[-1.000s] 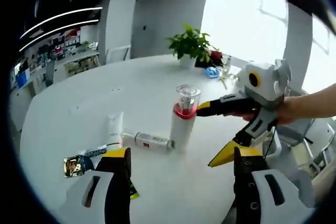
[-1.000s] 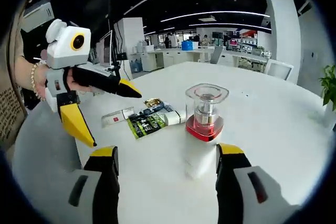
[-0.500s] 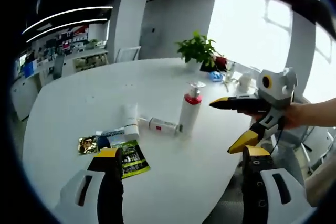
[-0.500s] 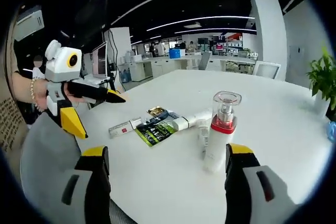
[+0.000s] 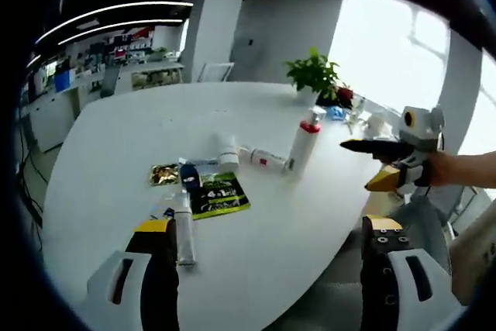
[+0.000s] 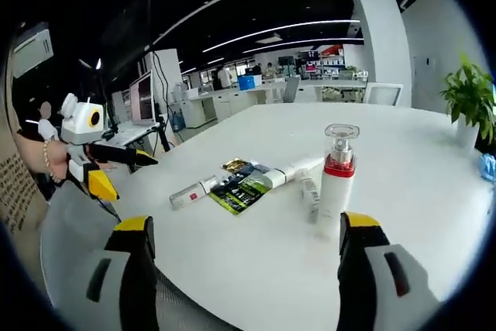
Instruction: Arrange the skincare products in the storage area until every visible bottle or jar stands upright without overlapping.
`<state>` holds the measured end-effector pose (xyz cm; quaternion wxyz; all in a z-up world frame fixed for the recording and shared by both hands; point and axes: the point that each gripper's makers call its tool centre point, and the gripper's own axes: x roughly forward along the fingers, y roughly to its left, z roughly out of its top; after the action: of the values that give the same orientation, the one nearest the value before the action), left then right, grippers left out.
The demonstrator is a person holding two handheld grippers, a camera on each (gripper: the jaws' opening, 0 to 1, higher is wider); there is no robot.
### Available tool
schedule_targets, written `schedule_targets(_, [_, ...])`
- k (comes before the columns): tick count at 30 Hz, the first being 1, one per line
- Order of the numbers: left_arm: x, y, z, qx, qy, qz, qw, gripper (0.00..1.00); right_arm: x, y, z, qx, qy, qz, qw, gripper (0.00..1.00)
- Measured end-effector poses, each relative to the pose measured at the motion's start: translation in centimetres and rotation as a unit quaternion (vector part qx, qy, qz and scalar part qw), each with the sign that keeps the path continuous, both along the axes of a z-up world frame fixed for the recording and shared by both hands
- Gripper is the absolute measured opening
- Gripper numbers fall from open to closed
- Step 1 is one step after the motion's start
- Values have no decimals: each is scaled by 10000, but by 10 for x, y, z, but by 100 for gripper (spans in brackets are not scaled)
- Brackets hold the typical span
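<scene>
Glossy white table [image 6: 434,191], clear plastic-capped pump bottle [image 6: 335,172], shiny foil sachet [image 5: 163,174].

Your white counter [image 5: 116,137] carries, mid-frame in the left gripper view, an upright red-collared pump bottle [image 5: 303,140], three lying tubes [image 5: 226,149] [image 5: 266,159] [image 5: 184,226], a green sachet [image 5: 219,194] and a gold sachet [image 5: 163,174]; a potted plant [image 5: 315,79] stands toward the top.

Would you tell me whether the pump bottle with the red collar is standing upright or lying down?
Upright. The pump bottle stands on its base on the white table, clear cap on top, while a tube lies flat nearby.
</scene>
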<state>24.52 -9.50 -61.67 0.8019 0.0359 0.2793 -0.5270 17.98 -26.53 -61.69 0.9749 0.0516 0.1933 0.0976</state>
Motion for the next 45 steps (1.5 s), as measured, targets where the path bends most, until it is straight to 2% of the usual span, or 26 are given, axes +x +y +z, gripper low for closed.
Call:
schedule_targets(4, [2, 10, 7, -242, 42, 153, 9996, 97, -3, 2, 4, 101, -147, -103, 9998, 100])
schedule_targets(10, [3, 24, 8, -266, -84, 284, 9992, 97, -8, 2, 5, 108, -171, -196, 9996, 100])
schedule_targets(14, [1, 32, 3, -183, -117, 401, 9990, 97, -11, -3, 1, 142, -152, -307, 9993, 100])
schedule_targets(23, [-3, 40, -9, -28, 0, 407, 9992, 97, -20, -7, -10, 233, -37, -470, 9986, 100])
schedule_targets(31, [2, 27, -8, 20, 35, 305, 9995, 97, -22, -10, -13, 258, 5, -511, 9984, 100])
schedule_targets(36, [10, 16, -5, 99, 263, 303, 9991, 97, -22, -13, -12, 256, 68, -558, 9981, 99])
schedule_targets(45, [36, -26, 6, 110, 150, 110, 9998, 96, -27, -19, -7, 121, 77, -508, 9986, 99])
